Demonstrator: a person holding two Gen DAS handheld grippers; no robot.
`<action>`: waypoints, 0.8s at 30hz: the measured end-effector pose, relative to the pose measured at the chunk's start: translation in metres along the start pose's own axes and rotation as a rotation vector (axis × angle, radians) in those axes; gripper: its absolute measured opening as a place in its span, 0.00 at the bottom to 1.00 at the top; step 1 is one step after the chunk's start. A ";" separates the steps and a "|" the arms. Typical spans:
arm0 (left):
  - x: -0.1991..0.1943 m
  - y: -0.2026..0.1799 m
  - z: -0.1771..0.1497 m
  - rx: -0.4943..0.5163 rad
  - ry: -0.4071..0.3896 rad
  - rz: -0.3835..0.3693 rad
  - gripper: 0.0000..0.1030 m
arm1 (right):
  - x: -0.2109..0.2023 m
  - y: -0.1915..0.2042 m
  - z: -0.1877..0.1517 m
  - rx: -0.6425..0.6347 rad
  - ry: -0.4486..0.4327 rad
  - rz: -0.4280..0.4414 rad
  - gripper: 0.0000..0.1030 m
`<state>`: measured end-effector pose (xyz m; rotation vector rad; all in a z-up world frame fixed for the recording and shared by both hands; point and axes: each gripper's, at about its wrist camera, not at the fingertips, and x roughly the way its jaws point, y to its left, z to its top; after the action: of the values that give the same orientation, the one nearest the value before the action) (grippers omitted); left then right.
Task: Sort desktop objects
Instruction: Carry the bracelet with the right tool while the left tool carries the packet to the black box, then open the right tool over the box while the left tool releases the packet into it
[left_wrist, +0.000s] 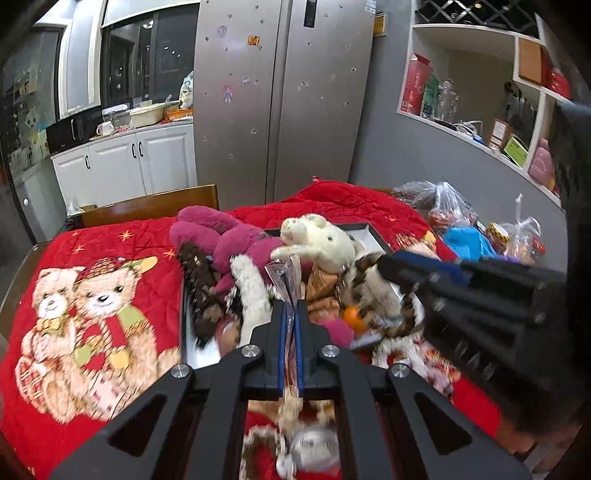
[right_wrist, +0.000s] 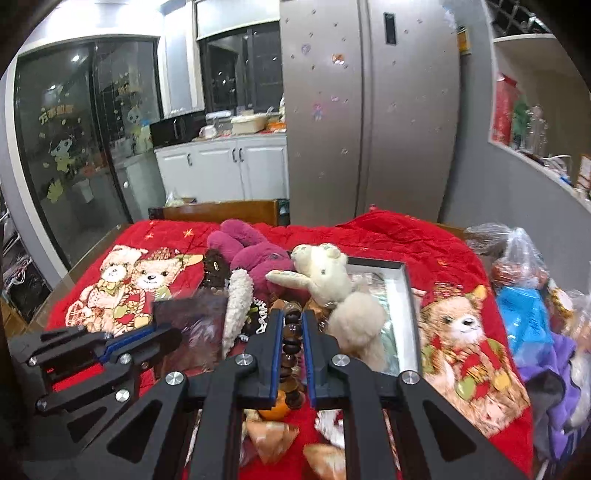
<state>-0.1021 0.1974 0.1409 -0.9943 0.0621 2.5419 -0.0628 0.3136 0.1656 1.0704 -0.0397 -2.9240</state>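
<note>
Up close, we see the left gripper (left_wrist: 291, 314) clamped on a clear plastic packet (left_wrist: 286, 275) and the right gripper (right_wrist: 293, 325) pinching a brown bead string (right_wrist: 291, 343) (both above the toy-filled tray (right_wrist: 406, 295)).

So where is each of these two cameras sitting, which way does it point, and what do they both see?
Left wrist: sits on the left gripper, looking along its fingers, shut on a clear plastic packet; the right gripper enters from the right.
Right wrist: sits on the right gripper, closed on a dark brown bead string; the left gripper shows at left.
Shared: the magenta plush toy, cream plush bear, red teddy-print blanket and steel double-door fridge.
</note>
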 end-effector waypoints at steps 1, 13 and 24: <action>0.006 0.001 0.002 -0.001 0.000 0.001 0.04 | 0.007 -0.001 0.001 0.001 0.006 0.004 0.10; 0.066 0.015 0.002 -0.015 0.043 -0.023 0.04 | 0.073 -0.016 0.012 -0.006 0.076 0.024 0.11; 0.070 0.011 -0.001 0.006 0.051 -0.011 0.04 | 0.081 -0.016 0.009 -0.012 0.107 0.026 0.11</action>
<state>-0.1521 0.2124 0.0930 -1.0545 0.0793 2.5050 -0.1309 0.3274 0.1196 1.2130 -0.0324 -2.8357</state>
